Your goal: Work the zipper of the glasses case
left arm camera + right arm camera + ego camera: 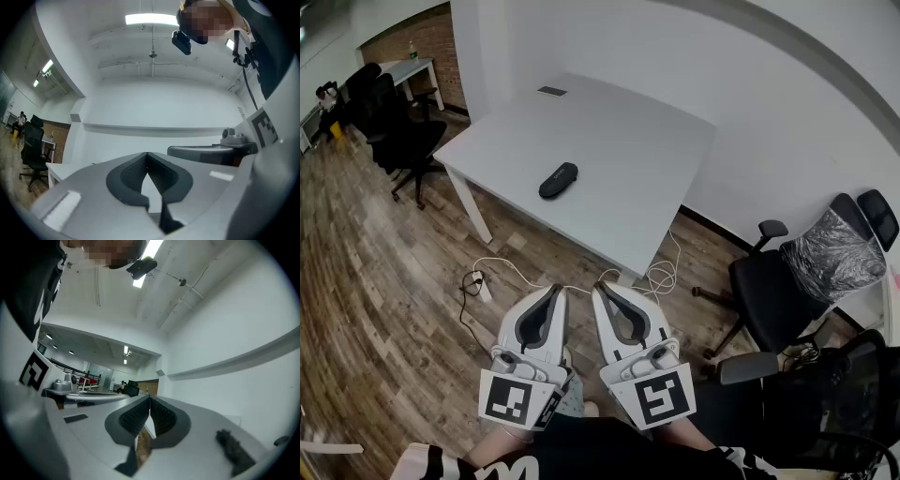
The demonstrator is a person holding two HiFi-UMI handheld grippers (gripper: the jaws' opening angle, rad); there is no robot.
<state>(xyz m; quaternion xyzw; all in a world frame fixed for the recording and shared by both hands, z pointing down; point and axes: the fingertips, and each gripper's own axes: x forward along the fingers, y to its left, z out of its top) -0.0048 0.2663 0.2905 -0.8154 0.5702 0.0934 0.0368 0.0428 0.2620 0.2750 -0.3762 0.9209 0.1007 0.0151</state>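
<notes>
The black glasses case [558, 179] lies closed on the white table [628, 150], near its middle. In the right gripper view it shows as a dark long shape [233, 456] low at the right. Both grippers hang side by side close to my body, well short of the table's near edge and apart from the case. My left gripper [557, 288] is shut with nothing between its pads [136, 176]. My right gripper [598, 286] is likewise shut and empty, its ribbed pads [161, 416] meeting at the tip. Each gripper view shows the other gripper's body beside it.
A white cable and a power strip [481, 284] lie on the wooden floor under the table's near edge. Black office chairs stand at the right [787, 281] and far left [398, 131]. A small dark plate [551, 91] sits at the table's far side.
</notes>
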